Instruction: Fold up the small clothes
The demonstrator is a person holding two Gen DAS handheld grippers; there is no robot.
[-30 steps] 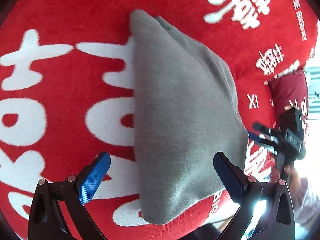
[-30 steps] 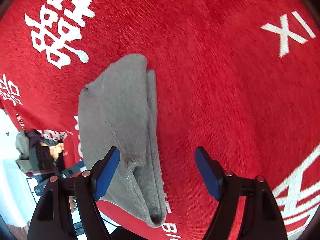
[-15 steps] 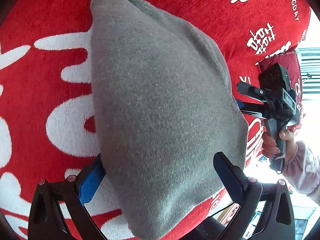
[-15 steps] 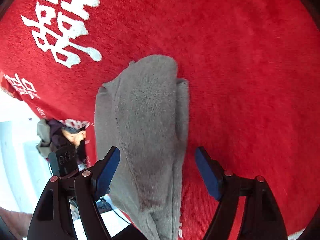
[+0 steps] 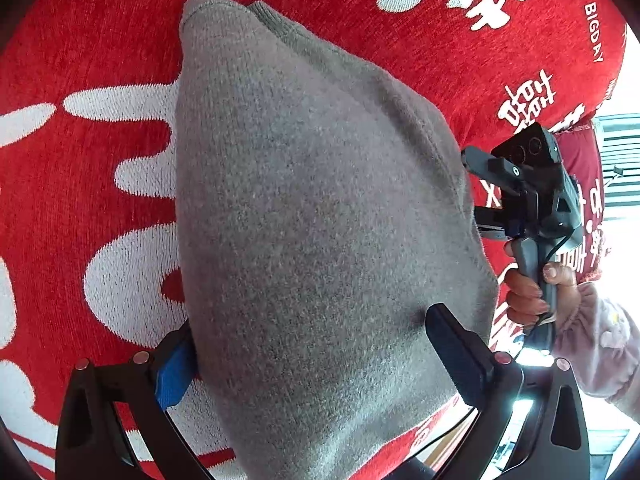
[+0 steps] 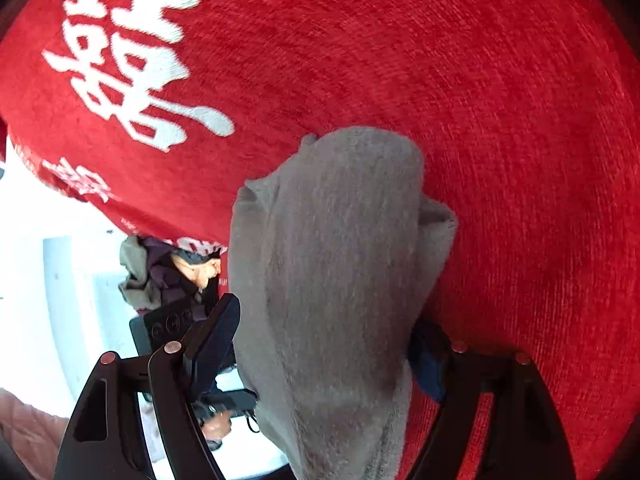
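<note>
- Blanket (image 5: 100, 60), red pile fabric with white woven lettering, spread as the work surface. Large white characters fill its left part in the left wrist view; readable Latin text "HE BIGDAY" runs along its upper right edge, with an "X" partly hidden by the cloth lower down. In the right wrist view more white characters sit at upper left (image 6: 128, 52).
- Left gripper (image 5: 310, 350), black frame, blue pads. Jaws stand wide apart with the grey garment lying between them; the left pad touches the cloth's edge, the right pad presses into its surface. Whether they grip it cannot be told.
- Grey garment (image 5: 312, 220), soft knit, folded, long and tapering to a ribbed hem at the far end, lying on the blanket near its front edge; same piece in the right wrist view (image 6: 340, 260).
- Right gripper (image 6: 324, 350), jaws part open, cloth filling the gap and touching both pads; seen from the left wrist camera at the garment's right edge (image 5: 480, 200).
- Right hand (image 5: 536, 292), on the gripper's handle, pale pink cuff.
</note>
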